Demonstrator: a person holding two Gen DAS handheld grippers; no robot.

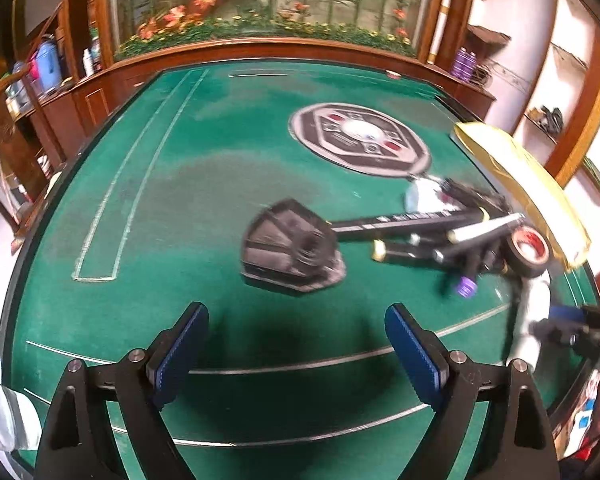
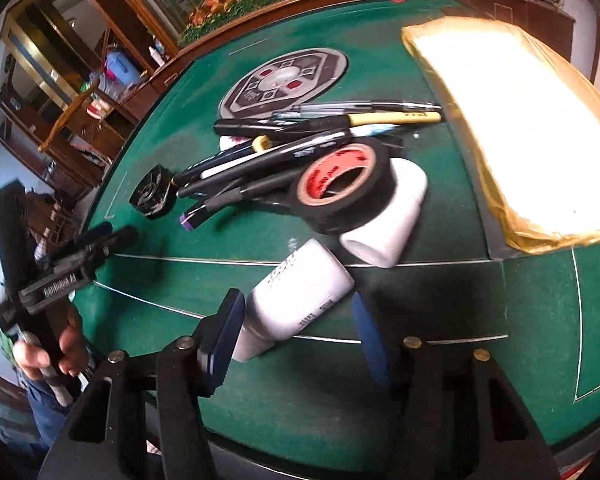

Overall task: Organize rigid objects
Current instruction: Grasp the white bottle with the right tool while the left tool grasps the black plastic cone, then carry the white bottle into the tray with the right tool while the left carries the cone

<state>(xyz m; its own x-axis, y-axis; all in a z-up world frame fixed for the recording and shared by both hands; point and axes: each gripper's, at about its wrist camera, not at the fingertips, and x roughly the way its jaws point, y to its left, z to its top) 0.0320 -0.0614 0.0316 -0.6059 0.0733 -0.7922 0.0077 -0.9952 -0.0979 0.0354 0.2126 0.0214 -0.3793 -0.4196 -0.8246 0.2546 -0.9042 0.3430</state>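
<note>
A white bottle (image 2: pixel 296 300) lies slanted on the green table (image 2: pixel 420 360) between the fingers of my right gripper (image 2: pixel 296 312). The left pad is against its side and the right pad's tip meets its base corner. Just beyond it are a second white bottle (image 2: pixel 388 216), a black tape roll (image 2: pixel 340 184) and a pile of pens (image 2: pixel 292 148). My left gripper (image 1: pixel 296 320) hangs open over bare felt, short of a black many-sided part (image 1: pixel 292 256). The left wrist view also shows the pens (image 1: pixel 440 236), the tape roll (image 1: pixel 528 248) and the held bottle (image 1: pixel 534 320).
A yellow padded envelope (image 2: pixel 520 120) lies at the table's right side. A round grey emblem (image 2: pixel 284 80) is set in the felt behind the pens. Wooden shelves and a flower mural surround the table. A hand (image 2: pixel 40 356) holds the left gripper (image 2: pixel 118 232).
</note>
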